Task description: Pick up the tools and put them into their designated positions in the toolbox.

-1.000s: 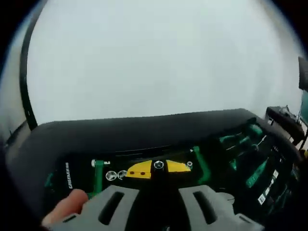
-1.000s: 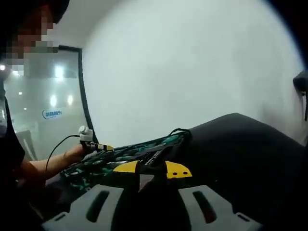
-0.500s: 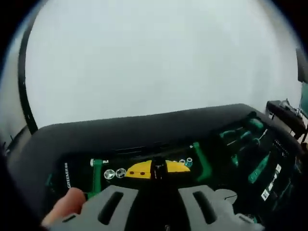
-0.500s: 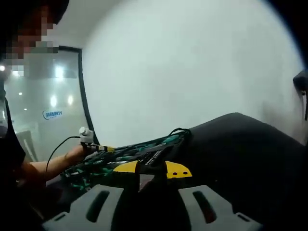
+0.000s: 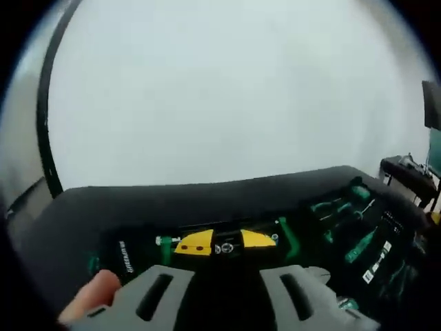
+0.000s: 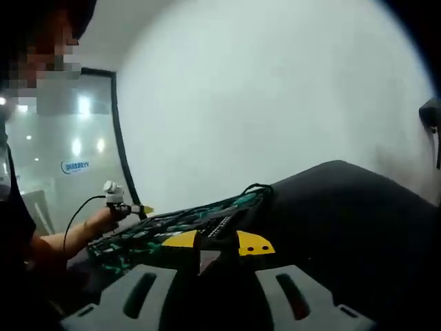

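The open black toolbox (image 5: 324, 227) lies low in the left gripper view, with green-handled tools (image 5: 358, 245) in its slots on the right. My left gripper (image 5: 227, 245) hangs just over the box; its yellow fingertips (image 5: 195, 243) are nearly together on a small silver socket (image 5: 227, 248). A finger (image 5: 96, 296) shows beside the left jaw. In the right gripper view the toolbox (image 6: 207, 215) stretches leftward. My right gripper (image 6: 210, 245) hovers at its near end with yellow fingertips (image 6: 255, 243) a little apart; something dim and grey sits in the gap. The left gripper (image 6: 124, 207) is at the far left, held by a hand.
A black cloth-covered surface (image 6: 344, 221) rises right of the toolbox. Behind it stands a plain white wall (image 5: 220, 89). A glass partition with a dark frame (image 6: 120, 138) is on the left, and a dark stand (image 5: 410, 176) sits at the far right.
The left gripper view has shifted slightly over the toolbox, the socket staying between the tips. In the right gripper view the hand with the left gripper rose a little; the right gripper held still.
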A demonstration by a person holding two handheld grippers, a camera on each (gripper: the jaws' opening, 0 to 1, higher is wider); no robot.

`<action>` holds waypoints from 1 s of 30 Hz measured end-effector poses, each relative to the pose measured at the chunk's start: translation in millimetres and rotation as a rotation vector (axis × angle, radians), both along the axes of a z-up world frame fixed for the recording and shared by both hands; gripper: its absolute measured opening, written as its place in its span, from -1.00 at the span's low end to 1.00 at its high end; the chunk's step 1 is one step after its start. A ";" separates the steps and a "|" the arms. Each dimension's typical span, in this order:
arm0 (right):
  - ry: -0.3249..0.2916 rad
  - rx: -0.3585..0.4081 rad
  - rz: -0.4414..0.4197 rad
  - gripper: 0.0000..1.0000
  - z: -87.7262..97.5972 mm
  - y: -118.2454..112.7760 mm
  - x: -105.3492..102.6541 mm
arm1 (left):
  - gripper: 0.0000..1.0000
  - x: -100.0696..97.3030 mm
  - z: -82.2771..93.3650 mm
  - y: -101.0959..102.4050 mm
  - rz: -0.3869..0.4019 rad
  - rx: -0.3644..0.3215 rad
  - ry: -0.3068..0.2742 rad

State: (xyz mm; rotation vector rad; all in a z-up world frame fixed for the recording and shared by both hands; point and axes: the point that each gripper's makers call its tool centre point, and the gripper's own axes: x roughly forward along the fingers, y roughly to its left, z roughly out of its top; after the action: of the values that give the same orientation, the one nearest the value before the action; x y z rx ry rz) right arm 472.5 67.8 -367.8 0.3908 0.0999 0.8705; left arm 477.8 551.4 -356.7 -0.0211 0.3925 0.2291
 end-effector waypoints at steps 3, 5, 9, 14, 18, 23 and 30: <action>-0.005 -0.006 0.001 -0.66 0.1 0.9 -0.7 | -0.63 -1.1 -14.0 -9.3 -0.004 -0.089 0.044; -0.007 -0.004 -0.001 -0.66 0.6 0.8 -0.8 | -0.60 5.0 -25.1 -15.7 -0.022 -0.096 0.059; -0.002 0.002 -0.003 -0.66 0.5 0.0 -0.6 | -0.63 14.7 -36.7 -21.3 -0.036 -0.072 0.092; -0.002 0.003 -0.002 -0.66 0.7 0.4 -0.5 | -0.70 22.6 -46.6 -21.8 -0.034 -0.048 0.139; -0.001 0.014 -0.004 -0.66 1.9 -0.7 0.1 | -0.84 24.2 -47.3 -22.6 -0.025 -0.063 0.138; 0.000 0.016 -0.001 -0.66 2.1 -0.4 -0.5 | -1.00 20.6 -41.6 -20.3 -0.016 -0.083 0.141; 0.000 0.018 0.000 -0.66 2.6 -1.0 -1.6 | -0.74 17.0 -39.8 -21.3 -0.019 -0.110 0.170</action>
State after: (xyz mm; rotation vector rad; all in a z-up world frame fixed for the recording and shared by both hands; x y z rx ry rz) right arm 470.9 66.8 -365.2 0.4076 0.0921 0.8714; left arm 494.7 530.1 -396.4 -0.1069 0.5743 0.1908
